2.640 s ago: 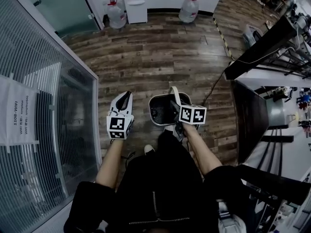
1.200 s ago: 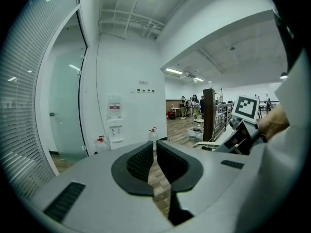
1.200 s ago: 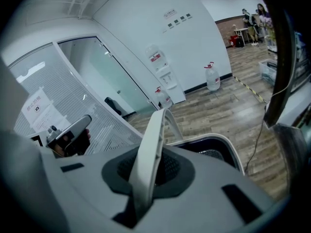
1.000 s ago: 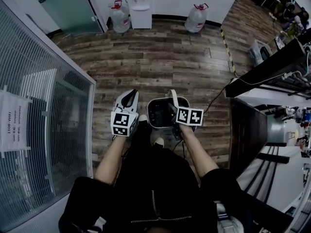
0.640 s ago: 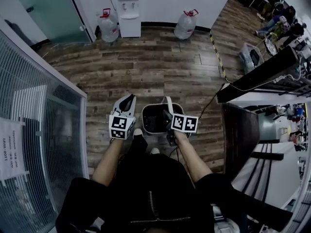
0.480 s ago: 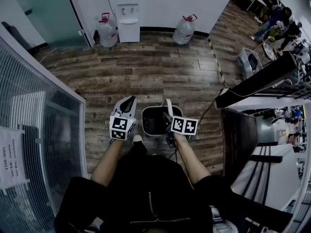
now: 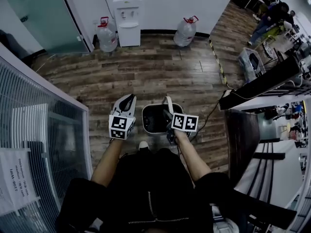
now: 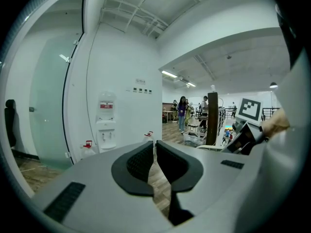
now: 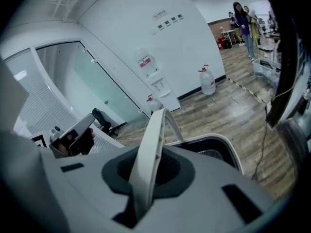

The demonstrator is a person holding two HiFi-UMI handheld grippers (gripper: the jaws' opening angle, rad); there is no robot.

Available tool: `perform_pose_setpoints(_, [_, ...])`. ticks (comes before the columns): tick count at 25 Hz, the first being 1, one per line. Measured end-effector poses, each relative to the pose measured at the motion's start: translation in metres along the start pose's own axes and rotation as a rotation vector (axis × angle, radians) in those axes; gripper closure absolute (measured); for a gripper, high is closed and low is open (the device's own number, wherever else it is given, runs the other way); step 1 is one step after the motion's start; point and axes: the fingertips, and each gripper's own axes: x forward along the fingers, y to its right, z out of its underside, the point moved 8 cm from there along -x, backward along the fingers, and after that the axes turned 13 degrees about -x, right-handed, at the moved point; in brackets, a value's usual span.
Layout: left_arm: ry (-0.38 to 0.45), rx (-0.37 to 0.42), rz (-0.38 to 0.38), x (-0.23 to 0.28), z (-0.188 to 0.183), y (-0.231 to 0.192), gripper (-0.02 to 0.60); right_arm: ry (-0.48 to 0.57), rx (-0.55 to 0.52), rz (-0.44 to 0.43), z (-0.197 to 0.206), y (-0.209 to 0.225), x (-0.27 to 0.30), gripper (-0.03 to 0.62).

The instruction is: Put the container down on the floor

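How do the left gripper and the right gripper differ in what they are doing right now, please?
The right gripper is clamped on the container's handle; the left gripper holds nothing, jaws closed. The right points further down than the left. Both hang above the wood floor.

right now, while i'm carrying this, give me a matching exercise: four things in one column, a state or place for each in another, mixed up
Things:
1. left claw
2. right claw
3. container
4. water dispenser

States or places:
a. flanked by two water bottles
b. hanging by its handle
c. shut on a white handle
d. shut, nothing in it

Pairs: 1-d, 2-c, 3-b, 4-a
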Motion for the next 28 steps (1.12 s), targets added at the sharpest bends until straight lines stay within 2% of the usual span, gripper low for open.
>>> perform_pose_setpoints(5, [-0.012, 0.0, -0.001, 0.009, -0.006, -0.027, 0.549, -0.006, 0.011, -0.006, -0.011, -0.009, 0.02, 0.559])
perform_pose_setpoints(12, [-0.024, -0.008, -0.004, 0.03, -0.016, -0.043, 0.549, -0.023, 0.018, -0.002, -0.031, 0.0, 0.036, 0.559])
perform_pose_setpoints(21, [-0.046, -0.007, -0.027, 0.077, -0.027, -0.067, 0.549, -0.066, 0.022, 0.001, -0.064, 0.029, 0.078, 0.559])
perform_pose_setpoints(28, [-0.054, -0.018, -0.073, 0.131, -0.042, -0.095, 0.549, -0.086, 0.015, -0.028, -0.112, 0.059, 0.12, 0.559])
